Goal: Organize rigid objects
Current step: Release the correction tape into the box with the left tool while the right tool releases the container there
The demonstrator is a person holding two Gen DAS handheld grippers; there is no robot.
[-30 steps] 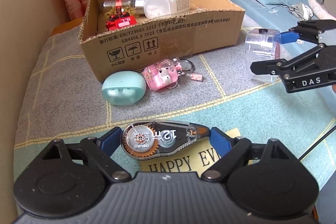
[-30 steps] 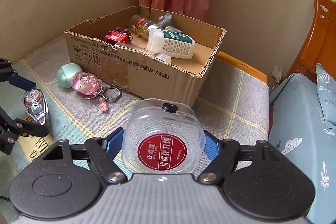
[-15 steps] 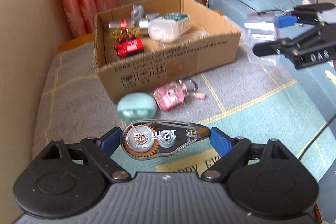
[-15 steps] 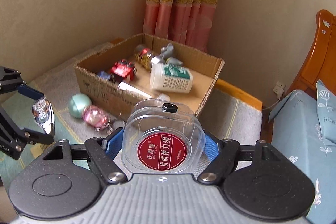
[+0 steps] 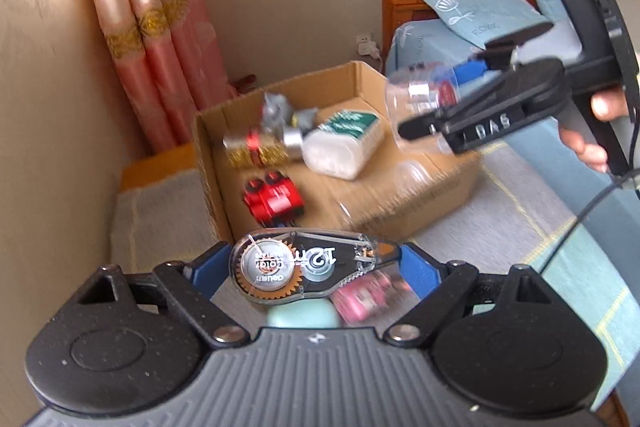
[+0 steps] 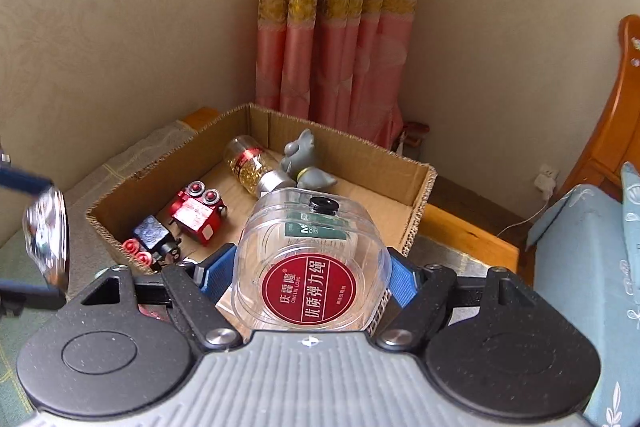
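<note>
My left gripper (image 5: 314,265) is shut on a clear correction tape dispenser (image 5: 308,267), held above the near edge of the open cardboard box (image 5: 208,163). My right gripper (image 6: 310,275) is shut on a clear plastic case with a red round label (image 6: 310,267), held over the box (image 6: 416,179); it also shows in the left wrist view (image 5: 424,99). In the box lie a red toy car (image 5: 274,197), a gold-filled bottle (image 6: 248,167), a white bottle (image 5: 344,143) and a grey figure (image 6: 302,157). The tape dispenser shows at the left edge of the right wrist view (image 6: 46,235).
A mint green case (image 5: 302,315) and a pink keychain toy (image 5: 368,297) lie on the blanket below my left gripper. A black and red toy (image 6: 150,243) sits in the box's near corner. Pink curtains (image 6: 336,15) and walls stand behind; a bed (image 5: 480,19) is at right.
Both grippers have risen and moved forward toward the box with their objects; the right one now hangs over the box's inside, the left one reaches its near edge.
</note>
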